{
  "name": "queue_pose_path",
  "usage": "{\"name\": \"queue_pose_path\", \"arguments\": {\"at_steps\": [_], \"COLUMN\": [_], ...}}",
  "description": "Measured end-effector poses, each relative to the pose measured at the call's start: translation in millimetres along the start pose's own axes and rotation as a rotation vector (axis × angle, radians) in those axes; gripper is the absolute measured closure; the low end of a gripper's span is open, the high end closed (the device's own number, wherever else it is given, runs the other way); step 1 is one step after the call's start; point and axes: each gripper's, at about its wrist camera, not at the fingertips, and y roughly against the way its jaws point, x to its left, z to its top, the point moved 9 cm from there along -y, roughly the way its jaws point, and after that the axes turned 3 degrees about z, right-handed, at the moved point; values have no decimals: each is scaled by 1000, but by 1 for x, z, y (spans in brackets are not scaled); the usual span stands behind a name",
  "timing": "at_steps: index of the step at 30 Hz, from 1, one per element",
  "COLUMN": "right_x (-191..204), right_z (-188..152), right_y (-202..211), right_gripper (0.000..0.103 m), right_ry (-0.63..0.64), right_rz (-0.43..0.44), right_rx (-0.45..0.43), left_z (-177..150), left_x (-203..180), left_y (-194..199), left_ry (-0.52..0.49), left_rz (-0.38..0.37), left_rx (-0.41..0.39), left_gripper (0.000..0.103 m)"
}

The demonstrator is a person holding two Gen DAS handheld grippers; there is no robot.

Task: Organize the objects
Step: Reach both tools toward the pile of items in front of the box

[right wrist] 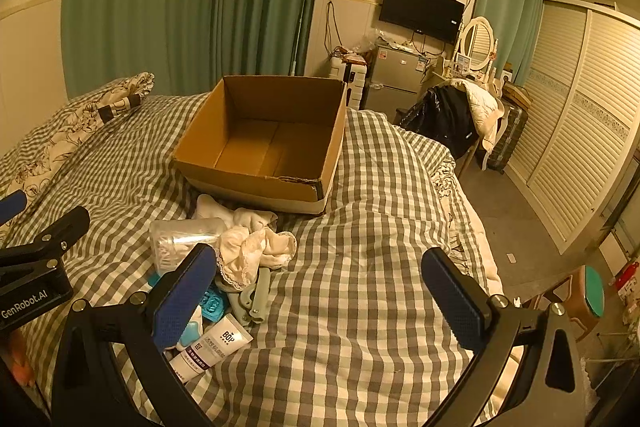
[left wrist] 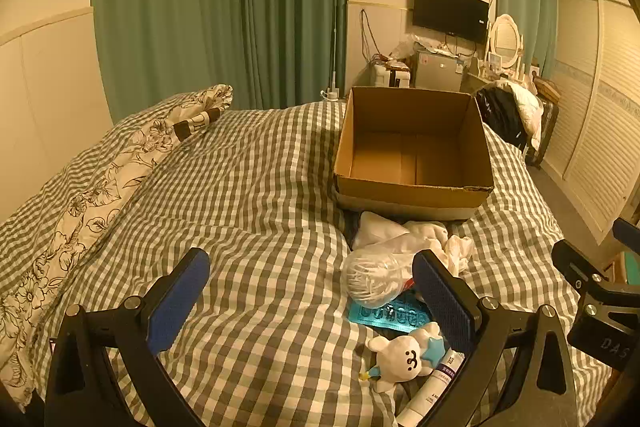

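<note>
A: Left side first. What's sitting there?

B: Floral pillow is lying along the left edge of the bed, on the check cover. Left tongs are hovering over the cover, jaws wide apart, gripping nothing.

A: And the pile?

B: It's lying just right of centre in the left view, near edge of the box. Clear jar is lying on its side, touching the white cloth behind it. Blue tray is poking out under the jar. White plush is sitting just in front of the tray, and a tube is lying beside the plush, partly behind the right blue pad of the left tongs.

A: Box state?

B: Open top, sitting on the bed past the pile, bare cardboard floor showing. Near rim is looking torn at one corner.

A: Right tongs?

B: Right tongs are hanging over bare cover to the right of the pile, jaws wide apart, holding nothing. From that view a grey hand gripper is lying between the cloth and the tube. The left finger is covering part of the blue tray.

A: Far right?

B: TV is hanging on the wall, fridge below it, louvred wardrobe running along the right.
</note>
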Motion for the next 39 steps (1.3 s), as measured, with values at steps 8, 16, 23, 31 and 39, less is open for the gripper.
{"name": "queue_pose_path", "arguments": {"at_steps": [8,16,23,31,39], "right_x": [-3,-5,-8,-13,-21], "right_z": [0,9,13,12,-3], "right_y": [6,23,32,27,-18], "right_gripper": [0,0,0,0,0], "right_ry": [-3,-7,-7,-10,11], "right_rz": [7,18,13,15,16], "right_rx": [-5,-41,-53,-51,33], "left_z": [0,4,5,-5,-34], "left_x": [-2,-2,-6,-14,-32], "left_y": [4,14,18,-1,-49], "left_ry": [-4,2,1,-19,-75], "left_rz": [-7,-27,-34,-50,-57], "left_rx": [-1,-10,-8,52,185], "left_gripper": [0,0,0,0,0]}}
